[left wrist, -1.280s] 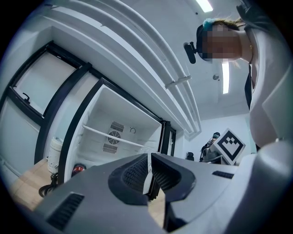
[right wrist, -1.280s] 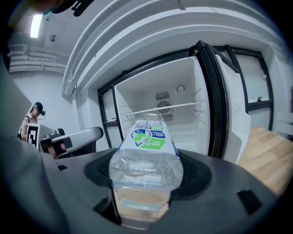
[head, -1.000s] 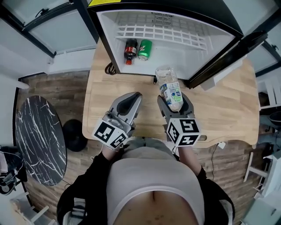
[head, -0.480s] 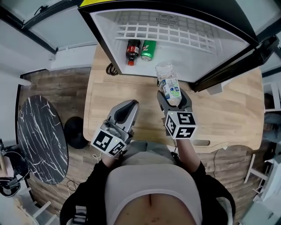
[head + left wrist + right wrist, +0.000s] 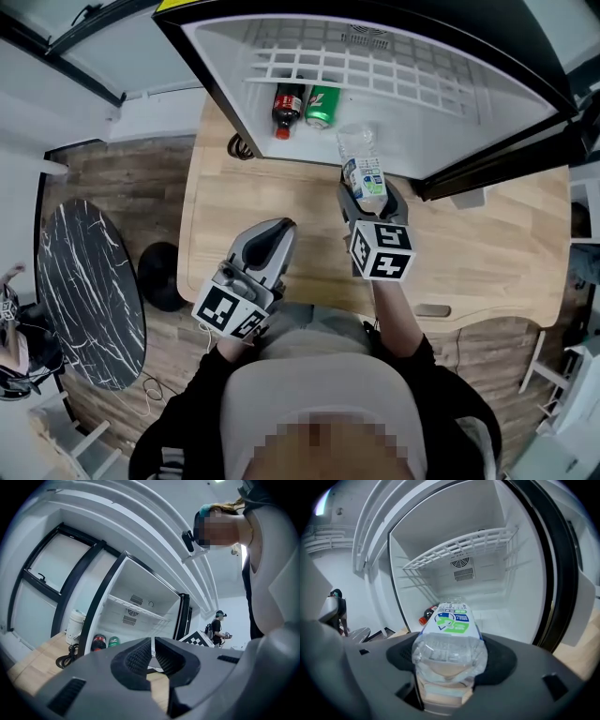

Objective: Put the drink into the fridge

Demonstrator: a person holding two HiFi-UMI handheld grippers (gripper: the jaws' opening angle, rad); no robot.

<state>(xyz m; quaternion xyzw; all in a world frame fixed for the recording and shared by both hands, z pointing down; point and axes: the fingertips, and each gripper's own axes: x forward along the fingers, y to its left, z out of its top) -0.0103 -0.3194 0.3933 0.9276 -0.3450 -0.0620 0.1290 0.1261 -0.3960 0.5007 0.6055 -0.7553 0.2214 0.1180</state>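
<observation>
My right gripper (image 5: 368, 199) is shut on a clear plastic drink bottle (image 5: 361, 172) with a blue, green and white label. The bottle lies along the jaws, its far end at the fridge's front edge. In the right gripper view the bottle (image 5: 449, 644) fills the middle and points into the open white fridge (image 5: 487, 588). My left gripper (image 5: 267, 242) hangs shut and empty over the wooden table (image 5: 244, 192), short of the fridge. Its jaws (image 5: 152, 657) meet with nothing between them.
A dark cola bottle (image 5: 285, 107) and a green can (image 5: 321, 105) stand at the fridge's (image 5: 225, 66) front left. A white wire shelf (image 5: 356, 70) sits higher inside. The black fridge door (image 5: 506, 159) stands open to the right. A black cable (image 5: 238, 146) lies at the fridge's left corner.
My right gripper has carried the bottle forward, so its far end now reaches the fridge opening. The left gripper has stayed about where it was.
</observation>
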